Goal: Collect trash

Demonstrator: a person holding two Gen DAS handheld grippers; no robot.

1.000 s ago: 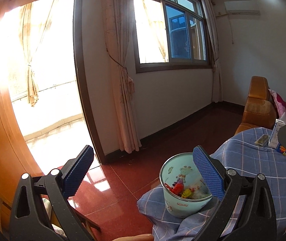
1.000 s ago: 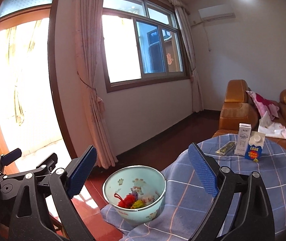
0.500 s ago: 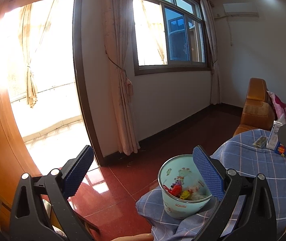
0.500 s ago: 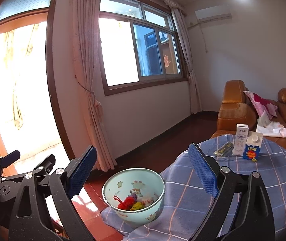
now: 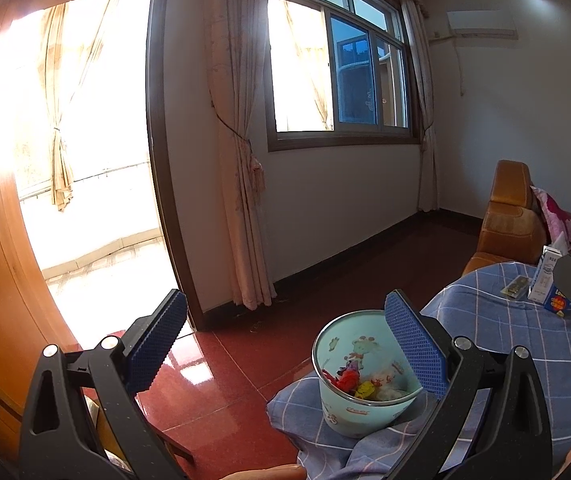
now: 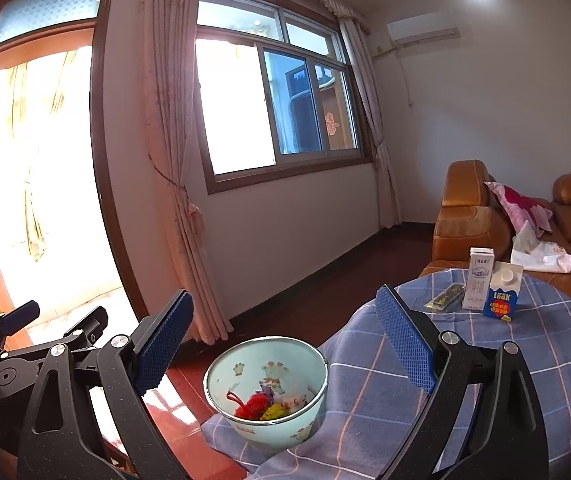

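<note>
Down at the near left edge of the desk (image 6: 505,364) stands a pale blue bin (image 6: 267,392), a round, thin-walled bucket with a bright metal rim and cartoon animals printed inside and out. At its bottom lies a small heap of trash (image 6: 259,405): something red and stringy, a yellow crumpled scrap, a bit of purple and some white pieces whose kind is hard to make out. The desk is round and draped in a blue cloth with a pale grid of lines, bunched into folds around the bin's base. Toward the far edge a white carton (image 6: 479,279) stands upright, touching a shorter blue carton (image 6: 503,295) with a white cap, and just left of them a flat dark wrapper (image 6: 445,298) lies on the cloth. The left tool (image 5: 285,344) is spread wide and grips nothing; its right blue pad, ribbed and rubbery, hides part of the bin's wall. The right tool (image 6: 285,342) is likewise wide apart and empty, above the bin. Beyond the desk sits a tan leather sofa (image 6: 469,216) with a flowered pillow (image 6: 523,208), its right end cut off.
</note>
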